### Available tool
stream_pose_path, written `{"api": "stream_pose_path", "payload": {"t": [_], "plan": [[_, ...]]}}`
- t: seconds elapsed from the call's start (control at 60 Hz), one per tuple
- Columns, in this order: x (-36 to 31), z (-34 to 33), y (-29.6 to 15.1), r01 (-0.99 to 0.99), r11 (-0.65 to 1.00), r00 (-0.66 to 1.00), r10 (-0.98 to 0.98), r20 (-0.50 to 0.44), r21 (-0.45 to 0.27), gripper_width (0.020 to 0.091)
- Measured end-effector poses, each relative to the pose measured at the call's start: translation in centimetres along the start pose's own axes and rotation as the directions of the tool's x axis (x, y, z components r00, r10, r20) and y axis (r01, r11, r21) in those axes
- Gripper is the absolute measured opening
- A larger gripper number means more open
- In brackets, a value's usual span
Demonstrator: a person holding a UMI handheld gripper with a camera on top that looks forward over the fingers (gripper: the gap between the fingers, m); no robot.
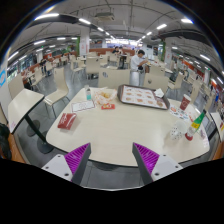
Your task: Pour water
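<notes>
The tongs (111,160) hang released, gripping nothing, held back from the pale round surface (120,125), probably for surveying the small clear plastic bottle (88,96) beyond.

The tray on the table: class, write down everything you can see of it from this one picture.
The tray is a flat, dark rectangle with a low raised rim, lying level on the pale table towards its far side, well beyond the open fingers. Several small round items, light and orange-brown, sit in it; what they are is too small to tell. Its material cannot be judged. A small bottle stands apart from it to one side. Nothing grips or touches it.
</notes>
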State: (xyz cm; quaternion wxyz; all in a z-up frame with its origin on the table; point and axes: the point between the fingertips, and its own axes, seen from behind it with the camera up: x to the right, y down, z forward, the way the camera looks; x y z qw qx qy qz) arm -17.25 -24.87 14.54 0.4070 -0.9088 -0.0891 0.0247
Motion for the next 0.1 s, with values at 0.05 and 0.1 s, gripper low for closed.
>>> {"api": "stream_pose_path", "payload": {"t": [0.05,0.1], "plan": [[-0.9,0.1,-0.3,-0.002,1.0,1.0,0.002,0.015,0.003,0.0849],[-2.0,0.1,-0.8,-0.005,1.0,1.0,0.004,0.03,0.011,0.0846]]}}
